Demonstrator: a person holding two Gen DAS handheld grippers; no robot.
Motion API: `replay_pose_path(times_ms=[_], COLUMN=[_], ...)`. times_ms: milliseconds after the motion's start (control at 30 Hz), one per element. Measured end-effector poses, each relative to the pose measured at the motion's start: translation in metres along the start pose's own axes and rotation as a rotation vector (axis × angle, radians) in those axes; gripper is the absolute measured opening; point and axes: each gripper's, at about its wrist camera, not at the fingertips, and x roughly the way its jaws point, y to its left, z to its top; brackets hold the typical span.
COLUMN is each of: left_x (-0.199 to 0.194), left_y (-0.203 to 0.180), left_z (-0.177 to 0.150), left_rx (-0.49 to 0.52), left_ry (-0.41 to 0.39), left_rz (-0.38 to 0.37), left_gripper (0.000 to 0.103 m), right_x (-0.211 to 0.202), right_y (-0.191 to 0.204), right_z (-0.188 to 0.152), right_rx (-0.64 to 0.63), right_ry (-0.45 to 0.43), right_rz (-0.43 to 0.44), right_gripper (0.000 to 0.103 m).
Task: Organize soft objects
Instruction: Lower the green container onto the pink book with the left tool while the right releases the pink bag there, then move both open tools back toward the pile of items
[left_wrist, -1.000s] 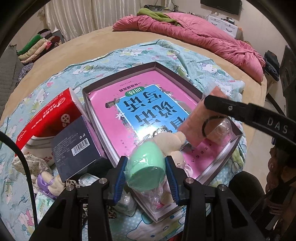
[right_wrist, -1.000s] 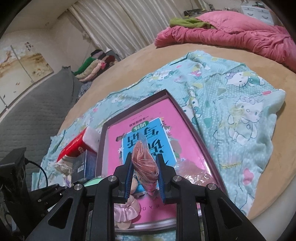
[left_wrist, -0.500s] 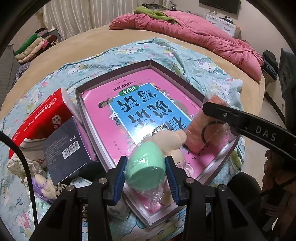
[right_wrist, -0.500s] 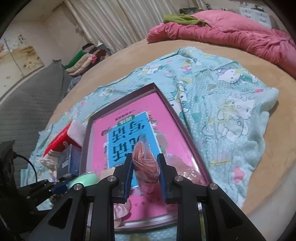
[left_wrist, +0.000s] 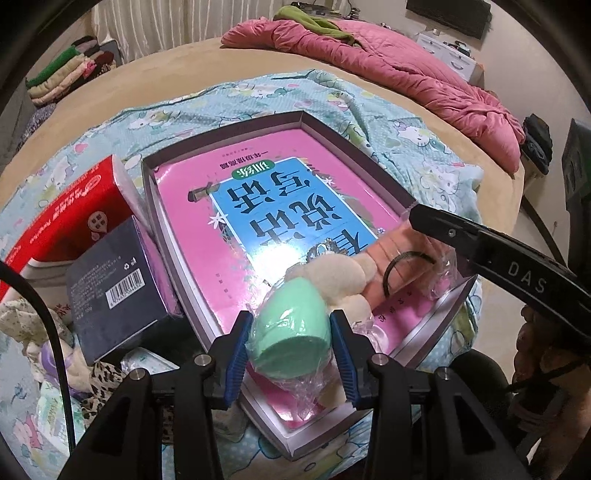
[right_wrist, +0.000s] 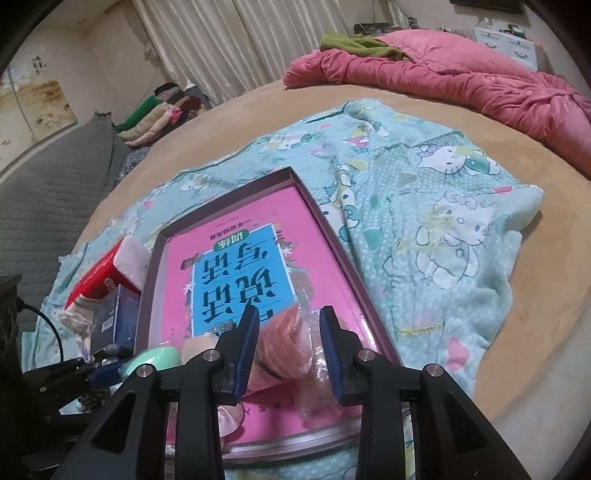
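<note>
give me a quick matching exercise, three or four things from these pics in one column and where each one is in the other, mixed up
Things:
1. green sponge
2. peach bagged item
3. red box
4. pink quilt

Places:
A. leaning on the tray's outer wall
B. bunched at the bed's far edge
C. pinched in the left gripper
D. in the tray between the right gripper's opening jaws

Pairs: 1-C, 2-D, 3-A, 4-B

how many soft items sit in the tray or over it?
3: green sponge in left gripper over near edge; cream plush beside it; bagged pink item between right gripper's opening jaws. Others possibly hidden.
</note>
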Motion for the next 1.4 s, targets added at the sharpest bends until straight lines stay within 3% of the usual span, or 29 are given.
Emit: replay_pose_path(times_ms=[267,600,1400], left_x=[0.004,0.002,-0.025], left_y=[0.010,0.009,0.005], left_z=[-0.004,-0.006,-0.008], left_rx=[-0.064,-0.051,-0.017], left_ry=[0.017,0.016,-0.049], left_rz=[-0.045,-0.017,0.015], left_gripper=[0.052,0.060,0.068], right_x=[-0.001,-0.001,-0.006], right_y=[0.002,0.003,0.010], right_z=[0.000,0.001,0.002], right_rx=[-0.003,-0.009,-0.044], right_ry=[-0.007,-0.006,-0.033], right_rz=[0.008,0.013,-0.032], right_gripper=[0.039,0.040,0.065])
